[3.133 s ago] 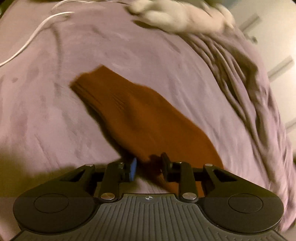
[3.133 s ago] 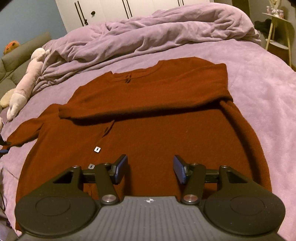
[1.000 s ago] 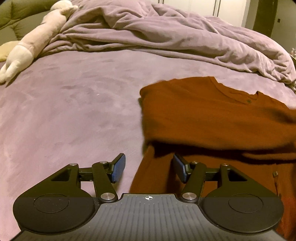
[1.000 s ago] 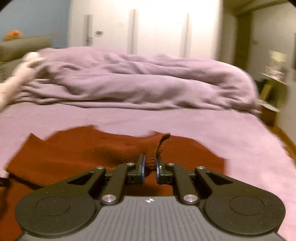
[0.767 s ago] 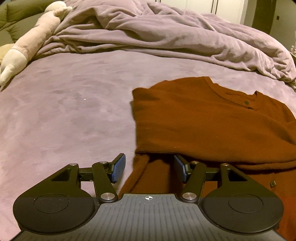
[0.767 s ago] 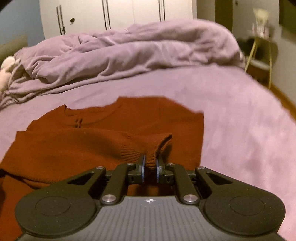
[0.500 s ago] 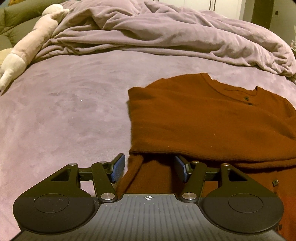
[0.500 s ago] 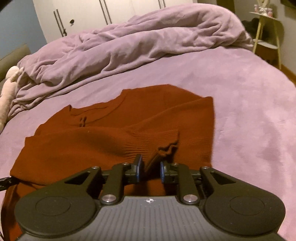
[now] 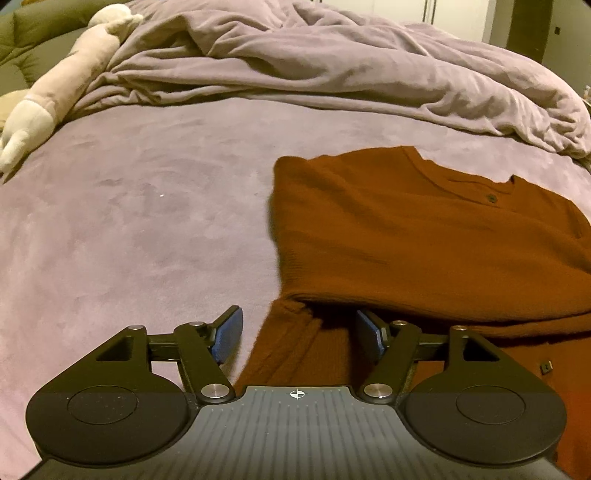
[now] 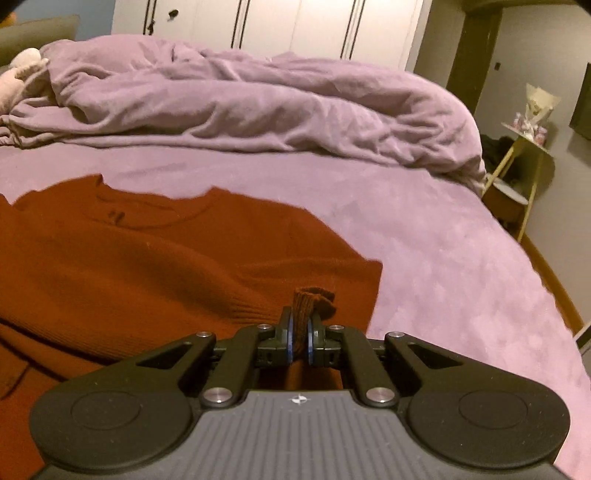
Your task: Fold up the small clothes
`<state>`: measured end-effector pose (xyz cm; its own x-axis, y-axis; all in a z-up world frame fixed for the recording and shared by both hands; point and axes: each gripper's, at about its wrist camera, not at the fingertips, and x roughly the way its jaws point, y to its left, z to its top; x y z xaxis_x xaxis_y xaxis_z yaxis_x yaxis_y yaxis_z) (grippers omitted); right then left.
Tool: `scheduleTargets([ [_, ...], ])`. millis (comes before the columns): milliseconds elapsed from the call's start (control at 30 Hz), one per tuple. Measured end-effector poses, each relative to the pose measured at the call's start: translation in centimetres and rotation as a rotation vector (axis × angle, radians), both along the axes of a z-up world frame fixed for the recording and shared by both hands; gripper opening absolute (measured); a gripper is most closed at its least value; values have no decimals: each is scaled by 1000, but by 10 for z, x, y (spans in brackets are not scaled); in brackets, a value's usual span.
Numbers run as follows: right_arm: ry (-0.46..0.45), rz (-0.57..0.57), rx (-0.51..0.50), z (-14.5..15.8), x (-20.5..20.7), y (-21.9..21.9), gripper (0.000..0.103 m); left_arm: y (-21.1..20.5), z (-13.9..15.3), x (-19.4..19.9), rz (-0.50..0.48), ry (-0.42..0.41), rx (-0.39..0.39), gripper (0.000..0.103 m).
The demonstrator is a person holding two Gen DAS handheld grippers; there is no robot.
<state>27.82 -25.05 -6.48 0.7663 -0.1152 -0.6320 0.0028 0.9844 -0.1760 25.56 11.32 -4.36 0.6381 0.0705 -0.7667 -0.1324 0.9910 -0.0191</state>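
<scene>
A rust-brown knit sweater (image 9: 424, 240) lies on the purple bed, its sleeves folded across the chest. My left gripper (image 9: 297, 330) is open and empty, its jaws either side of the sweater's left edge low down. In the right wrist view the sweater (image 10: 147, 266) fills the left half. My right gripper (image 10: 300, 339) is shut on a pinched fold of the sweater's ribbed edge (image 10: 314, 297), at the garment's right side.
A rumpled purple duvet (image 9: 332, 62) is heaped along the far side of the bed. A pale plush toy (image 9: 55, 99) lies at the far left. A small side table (image 10: 524, 155) stands past the bed's right edge, with white wardrobe doors (image 10: 266, 26) behind.
My right gripper opened half a second ago and has shut again on the sweater's ribbed edge further right. My left gripper stays open and has shifted slightly left.
</scene>
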Motion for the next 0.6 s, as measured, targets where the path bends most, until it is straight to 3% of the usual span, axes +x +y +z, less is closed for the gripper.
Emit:
scheduleTargets([
  [333,4,-94,-98,-8,7,-14,5,18,18,-17,37,-13,-9,72],
  [467,-36,-124,-22,8,-4,-20,6,9,34,-19,-5,-66,-7,79],
  [600,-87,-24,94,25,-8,5,7,-14,32,2,-56,-66,-15,84],
])
